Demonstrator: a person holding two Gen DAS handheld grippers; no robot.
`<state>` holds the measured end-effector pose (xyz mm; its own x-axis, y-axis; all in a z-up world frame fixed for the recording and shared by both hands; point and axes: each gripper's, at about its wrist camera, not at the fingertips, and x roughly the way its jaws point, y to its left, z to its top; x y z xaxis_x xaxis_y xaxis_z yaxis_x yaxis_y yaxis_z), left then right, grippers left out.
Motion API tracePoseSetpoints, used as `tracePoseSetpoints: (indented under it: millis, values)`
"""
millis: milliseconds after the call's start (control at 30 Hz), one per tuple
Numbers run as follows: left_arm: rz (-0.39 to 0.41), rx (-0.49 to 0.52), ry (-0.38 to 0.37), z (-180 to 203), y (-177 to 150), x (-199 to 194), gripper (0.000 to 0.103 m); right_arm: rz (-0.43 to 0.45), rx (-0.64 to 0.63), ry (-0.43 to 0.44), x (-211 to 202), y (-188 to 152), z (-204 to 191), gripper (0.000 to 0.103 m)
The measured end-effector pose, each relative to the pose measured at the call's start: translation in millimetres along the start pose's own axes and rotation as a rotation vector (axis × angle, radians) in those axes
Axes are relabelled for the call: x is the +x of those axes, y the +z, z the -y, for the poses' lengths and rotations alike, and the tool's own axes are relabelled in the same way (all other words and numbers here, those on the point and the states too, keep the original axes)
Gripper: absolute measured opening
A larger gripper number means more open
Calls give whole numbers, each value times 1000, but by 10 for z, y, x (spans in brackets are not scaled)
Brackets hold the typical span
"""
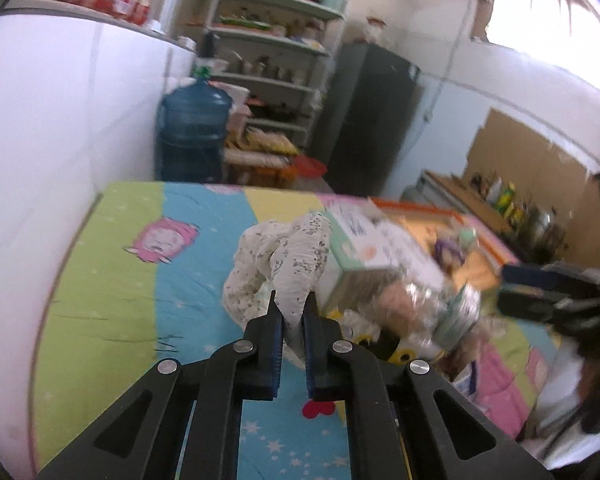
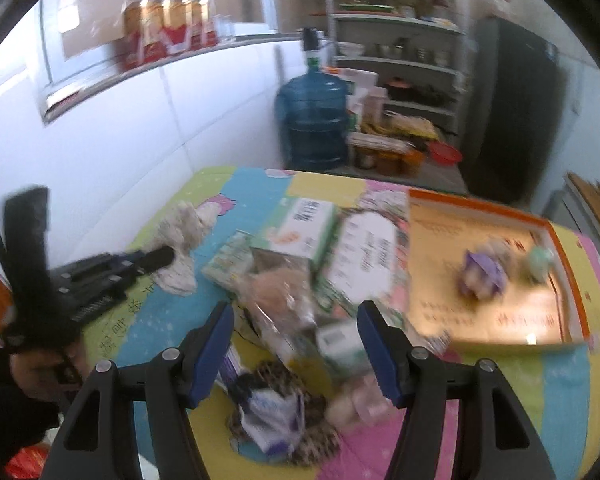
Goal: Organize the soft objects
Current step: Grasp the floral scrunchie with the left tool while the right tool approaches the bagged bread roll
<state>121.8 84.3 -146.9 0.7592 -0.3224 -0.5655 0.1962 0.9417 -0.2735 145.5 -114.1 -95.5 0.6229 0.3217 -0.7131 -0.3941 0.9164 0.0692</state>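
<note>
Room: white tiled wall (image 1: 60,128) on the left, a blue water jug (image 1: 192,132) behind the tabletop, a grey shelf rack (image 1: 276,68) beside the jug, a dark cabinet (image 1: 372,116) right of the rack.
Tabletop: covered by a cartoon-print sheet (image 1: 112,280) in green, blue, yellow and pink bands.
Landmark: a pale green and white carton (image 1: 360,248) lying tilted near the middle of the sheet, blurred in both views.
Spotted cloth: a white, crumpled soft cloth with small dark specks (image 1: 284,248), bunched into folds; it lies just left of the carton and touches it.
Left tongs: the left tongs (image 1: 293,300) are closed, their blue-lined jaws pinching a fold of the spotted cloth, left of and nearer than the carton.
Cloth to tongs: the fold sits between the jaws, the rest of the cloth spreads beyond the tips toward the carton.
Pile: a wrapped plush toy (image 2: 276,300) in crinkled clear plastic lies just in front of the carton.
Right tongs: the right tongs (image 2: 296,308) stand apart with jaws wide, nothing pressed between them; the plush toy and a small green packet (image 2: 340,344) show in the gap.
Leopard cloth: a brown spotted fabric (image 2: 304,412) lies nearer than the carton, below the right tongs' gap.
Tray: an orange-rimmed box lid (image 2: 560,248) right of the carton holds a purple toy (image 2: 484,272).
</note>
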Motion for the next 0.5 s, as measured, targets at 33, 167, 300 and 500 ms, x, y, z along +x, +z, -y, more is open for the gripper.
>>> tracePoseSetpoints:
  millis: [33,167,300,500]
  values:
    - [10,-12,5,-22,18,-54,8,-10,-14,7,67,31,-16,64]
    - [51,-55,31,-128,85,-276,8,-59,-65,24,352,126,-96,64]
    - [64,-81,58,-222,91,-398,8,-92,-118,18,569,180,-158,67]
    - [65,-112,80,-316,56,-460,8,-124,-168,-6,725,154,-169,70]
